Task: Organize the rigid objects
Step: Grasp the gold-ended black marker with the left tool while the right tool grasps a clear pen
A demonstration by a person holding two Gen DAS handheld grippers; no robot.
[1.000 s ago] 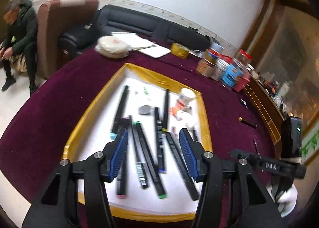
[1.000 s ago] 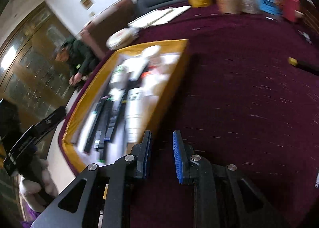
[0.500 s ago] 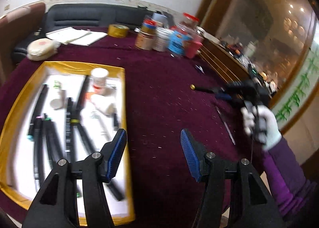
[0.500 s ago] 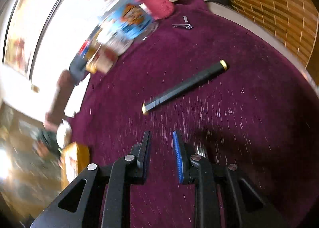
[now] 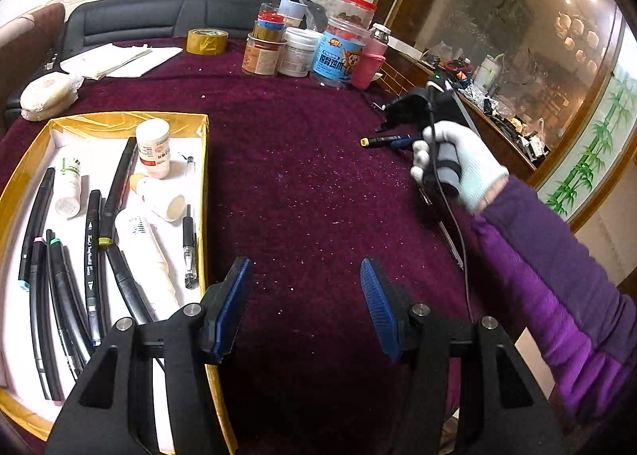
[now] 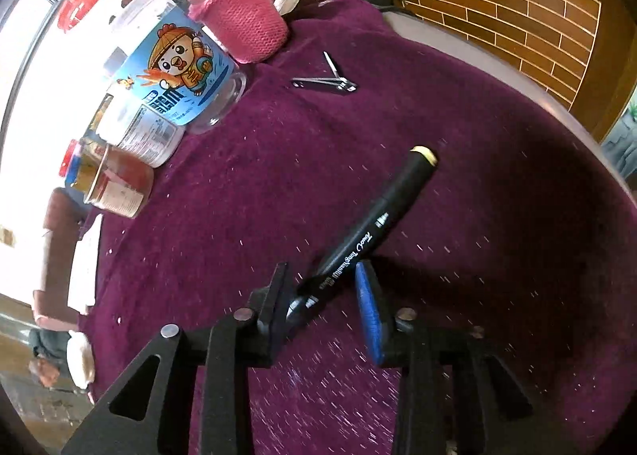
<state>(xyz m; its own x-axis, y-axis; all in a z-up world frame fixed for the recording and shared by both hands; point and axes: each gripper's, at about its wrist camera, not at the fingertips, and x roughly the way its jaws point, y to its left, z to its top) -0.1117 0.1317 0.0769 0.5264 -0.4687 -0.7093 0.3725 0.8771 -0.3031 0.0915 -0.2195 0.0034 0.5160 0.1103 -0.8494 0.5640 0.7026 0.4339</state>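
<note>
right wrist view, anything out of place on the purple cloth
Yes: a black marker lies loose on the purple cloth, away from the gold-edged tray where the other markers lie. The right tongs, just opening, straddle its near end. Open nail clippers also lie stray.

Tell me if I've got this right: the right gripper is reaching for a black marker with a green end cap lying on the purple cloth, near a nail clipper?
Nearly. The end cap is yellow, not green, as the right wrist view shows. The rest holds: the right gripper, its jaws just opening, has the black marker lying between them on the purple cloth, with the nail clipper farther off.
</note>
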